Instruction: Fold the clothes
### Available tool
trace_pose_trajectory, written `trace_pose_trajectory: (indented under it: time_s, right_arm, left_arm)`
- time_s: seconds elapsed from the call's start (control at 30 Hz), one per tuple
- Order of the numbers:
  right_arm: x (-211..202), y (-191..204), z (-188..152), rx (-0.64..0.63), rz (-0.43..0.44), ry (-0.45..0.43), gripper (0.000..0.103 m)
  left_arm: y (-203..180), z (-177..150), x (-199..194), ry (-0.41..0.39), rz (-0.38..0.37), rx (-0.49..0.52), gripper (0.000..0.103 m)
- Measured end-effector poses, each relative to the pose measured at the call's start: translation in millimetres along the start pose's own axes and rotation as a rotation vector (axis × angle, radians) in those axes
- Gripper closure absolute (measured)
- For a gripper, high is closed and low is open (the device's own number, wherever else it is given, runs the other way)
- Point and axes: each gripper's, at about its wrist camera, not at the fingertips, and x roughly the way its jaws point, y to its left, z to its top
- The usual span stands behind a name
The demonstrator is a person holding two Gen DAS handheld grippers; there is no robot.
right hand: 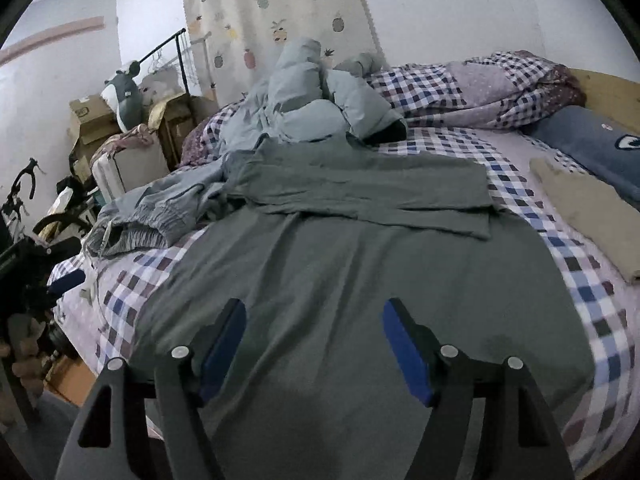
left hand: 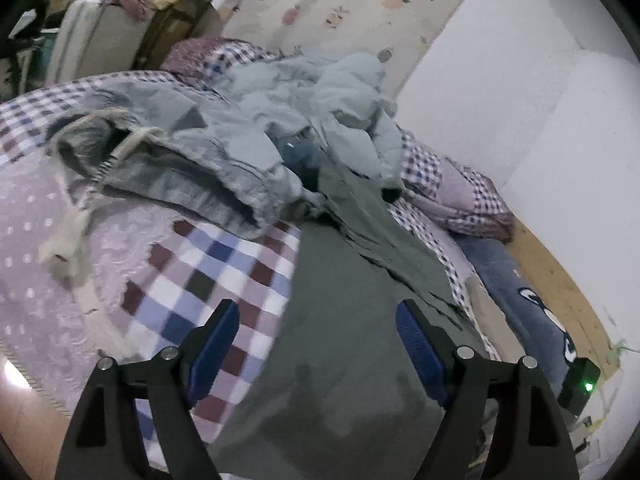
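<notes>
Left gripper (left hand: 316, 316): jaws spread wide, nothing between them. It hangs over the left edge of a grey-green shirt (left hand: 340, 344) that lies flat on the checked bedsheet (left hand: 224, 264). Ahead and to its left lies a rumpled pair of grey shorts (left hand: 192, 160); straight ahead, a pale blue jacket (left hand: 320, 96) in a heap.

Right gripper (right hand: 314, 316): jaws likewise wide apart, holding nothing. The shirt (right hand: 360, 264) spreads directly beneath and ahead of it, sleeves folded across the upper part. A folded tan garment (right hand: 584, 208) lies well to its right.
</notes>
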Motion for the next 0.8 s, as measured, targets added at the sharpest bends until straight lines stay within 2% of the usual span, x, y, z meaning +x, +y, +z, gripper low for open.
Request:
trace_pose_trajectory:
  time_s: [0.1, 0.17, 0.27, 0.4, 0.47, 0.67, 0.8]
  right_arm:
    - [-1, 6, -2, -0.005, 0.005, 0.0, 0.027]
    - [-6, 11, -5, -0.022, 0.025, -0.003, 0.024]
    - [-11, 17, -9, -0.066, 0.019, -0.016, 0.016]
    - [-7, 20, -12, -0.084, 0.054, 0.012, 0.009]
    - [-4, 20, -12, -0.07, 0.069, 0.028, 0.003]
    - [1, 23, -7, -0.04, 0.103, 0.022, 0.001]
    - [5, 28, -8, -0.032, 0.147, 0.032, 0.001]
  left_arm:
    - [21, -10, -1, 0.039, -0.047, -0.138, 0.019]
    - [29, -15, 3, 0.086, -0.068, -0.177, 0.019]
    - [30, -20, 3, 0.093, -0.037, -0.152, 0.019]
    - [40, -33, 12, 0.156, 0.008, -0.18, 0.016]
    - [46, -42, 17, 0.19, 0.04, -0.185, 0.014]
    - [58, -59, 23, 0.231, 0.098, -0.181, 0.001]
    - [65, -66, 25, 0.253, 0.109, -0.195, 0.001]
